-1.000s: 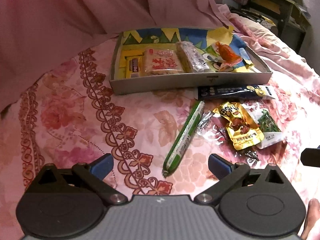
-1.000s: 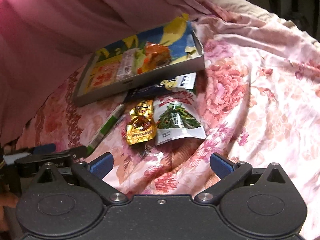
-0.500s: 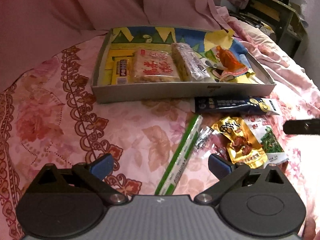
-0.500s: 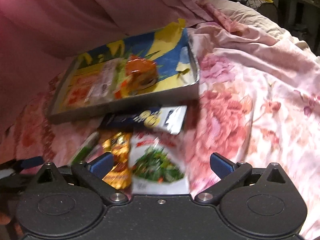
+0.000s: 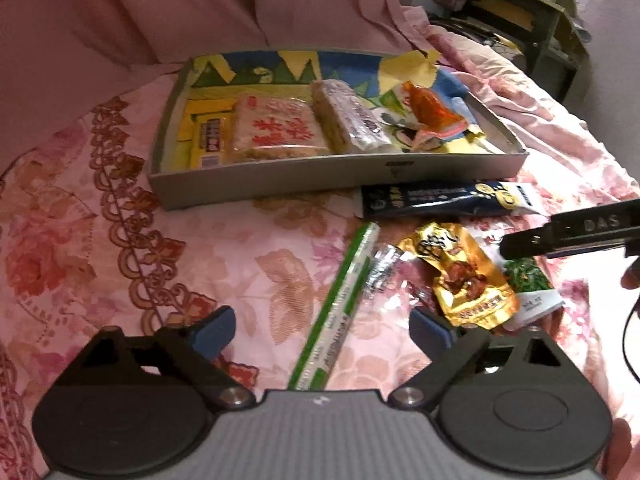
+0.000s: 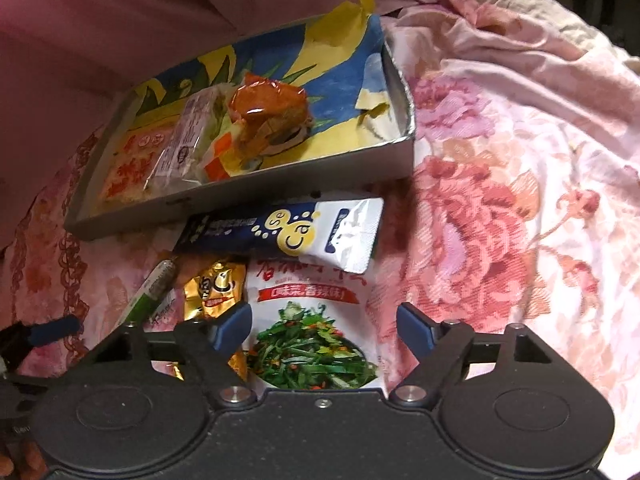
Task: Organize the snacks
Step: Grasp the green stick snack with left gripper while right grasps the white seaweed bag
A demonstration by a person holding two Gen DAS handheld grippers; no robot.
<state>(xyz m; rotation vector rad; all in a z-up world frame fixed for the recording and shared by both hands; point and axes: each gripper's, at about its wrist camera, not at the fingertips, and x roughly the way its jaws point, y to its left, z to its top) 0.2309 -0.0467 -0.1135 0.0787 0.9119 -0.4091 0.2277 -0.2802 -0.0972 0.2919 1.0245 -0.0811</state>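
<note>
A grey tray [image 5: 320,172] [image 6: 240,196] with a colourful lining holds several snack packs. In front of it lie a dark blue sachet [image 5: 440,200] [image 6: 272,228], a gold packet [image 5: 468,280] [image 6: 212,284], a long green stick [image 5: 340,308] [image 6: 152,288] and a white pouch printed with greens [image 6: 312,340] [image 5: 528,280]. My left gripper [image 5: 320,328] straddles the near half of the green stick; its jaws are closing, pads clear of the stick. My right gripper [image 6: 324,326] straddles the white pouch, jaws closing, pads not pressing on it. One right finger [image 5: 560,236] shows over the pouch.
Everything rests on a pink floral bedspread [image 5: 100,240]. Pink cloth [image 5: 160,20] hangs behind the tray. A dark shelf unit [image 5: 520,20] stands at the far right. A crinkled clear wrapper [image 5: 384,264] lies between the stick and the gold packet.
Both grippers came forward and down: the left over the green stick, the right over the white pouch. Both pairs of jaws stand narrower than before.
</note>
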